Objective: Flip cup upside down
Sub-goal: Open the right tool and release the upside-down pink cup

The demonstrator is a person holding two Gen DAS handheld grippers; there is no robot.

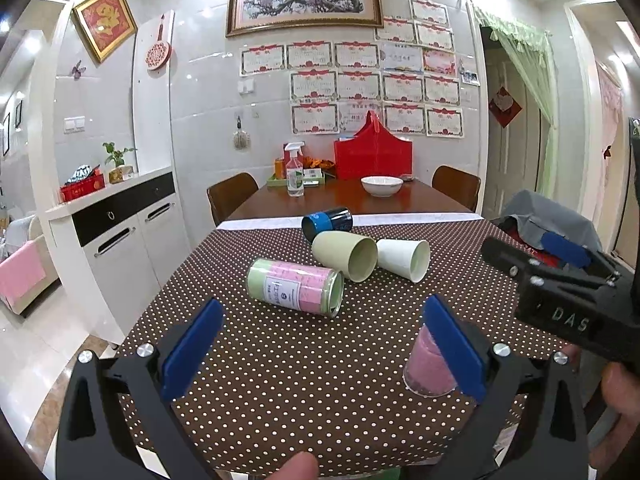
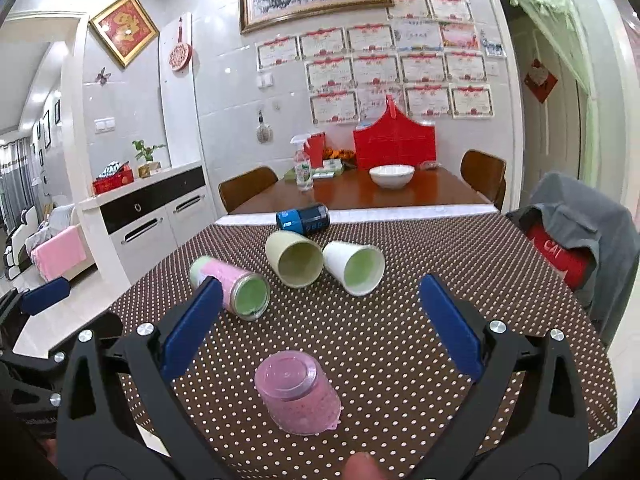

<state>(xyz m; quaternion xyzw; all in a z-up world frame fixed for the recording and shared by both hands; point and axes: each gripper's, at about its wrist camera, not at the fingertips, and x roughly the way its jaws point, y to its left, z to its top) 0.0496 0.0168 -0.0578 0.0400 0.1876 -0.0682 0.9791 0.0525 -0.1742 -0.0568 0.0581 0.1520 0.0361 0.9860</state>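
Observation:
A pink plastic cup (image 2: pixel 297 394) stands upside down on the dotted tablecloth, between and just below my open right gripper (image 2: pixel 320 320); it also shows in the left wrist view (image 1: pixel 426 364), partly behind the left gripper's right finger. Several cups lie on their sides further back: a pink-and-green one (image 1: pixel 294 286) (image 2: pixel 232 288), an olive one (image 1: pixel 346 254) (image 2: pixel 294 258), a white one (image 1: pixel 404 258) (image 2: pixel 354 266) and a dark blue one (image 1: pixel 326 222) (image 2: pixel 304 219). My left gripper (image 1: pixel 324 336) is open and empty, in front of the pink-and-green cup.
The brown dotted tablecloth (image 2: pixel 380 340) covers the near table. Beyond it a wooden table holds a white bowl (image 1: pixel 382 186), a spray bottle (image 1: pixel 295 174) and a red box (image 1: pixel 374 156). A chair with clothes (image 2: pixel 576 240) stands at the right. The right gripper's body (image 1: pixel 560 284) shows in the left view.

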